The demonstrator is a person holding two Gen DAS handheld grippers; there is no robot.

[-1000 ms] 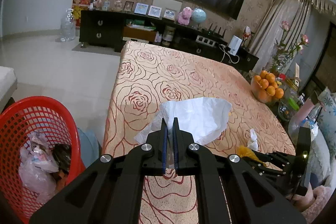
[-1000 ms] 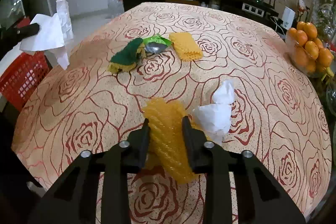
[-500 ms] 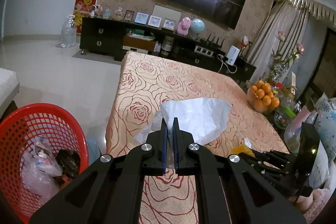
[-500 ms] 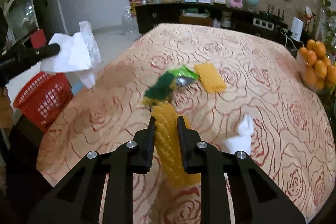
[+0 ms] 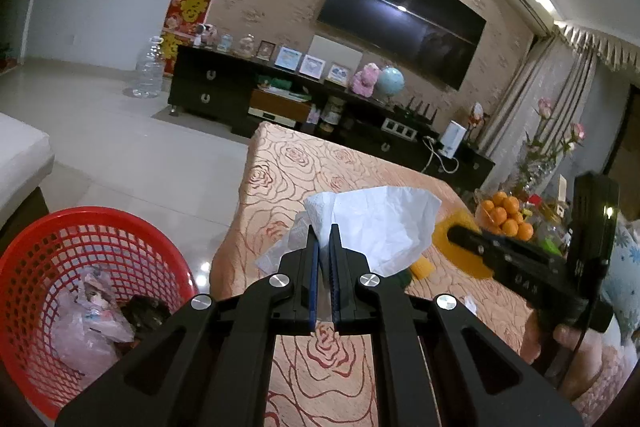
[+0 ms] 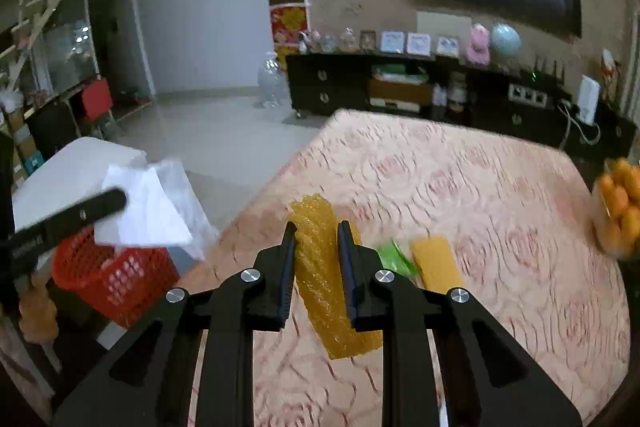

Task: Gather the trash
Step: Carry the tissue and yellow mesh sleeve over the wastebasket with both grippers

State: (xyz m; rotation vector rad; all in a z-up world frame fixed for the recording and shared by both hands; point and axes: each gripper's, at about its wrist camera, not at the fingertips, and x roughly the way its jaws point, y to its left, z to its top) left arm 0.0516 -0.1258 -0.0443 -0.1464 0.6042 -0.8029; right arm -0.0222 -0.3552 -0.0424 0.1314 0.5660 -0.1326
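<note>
My left gripper (image 5: 324,233) is shut on a white tissue (image 5: 380,223) and holds it in the air beside the table's left edge; the tissue also shows in the right wrist view (image 6: 144,211). My right gripper (image 6: 318,235) is shut on a yellow foam net sleeve (image 6: 324,267) and holds it above the rose-patterned table (image 6: 480,187). The red mesh trash basket (image 5: 60,251) stands on the floor at the lower left with bags in it; in the right wrist view the basket (image 6: 116,279) lies below the tissue. Another yellow foam piece (image 6: 436,263) and a green wrapper (image 6: 394,259) lie on the table.
A bowl of oranges (image 5: 506,219) stands at the table's right edge. A dark TV cabinet (image 5: 280,99) with framed photos lines the far wall. A white seat (image 5: 20,155) sits to the left. The right gripper's body (image 5: 520,267) reaches in from the right.
Both grippers have risen and tilted up. The right gripper lifted the yellow foam sleeve off the table and swung left toward the basket. The left still holds the tissue.
</note>
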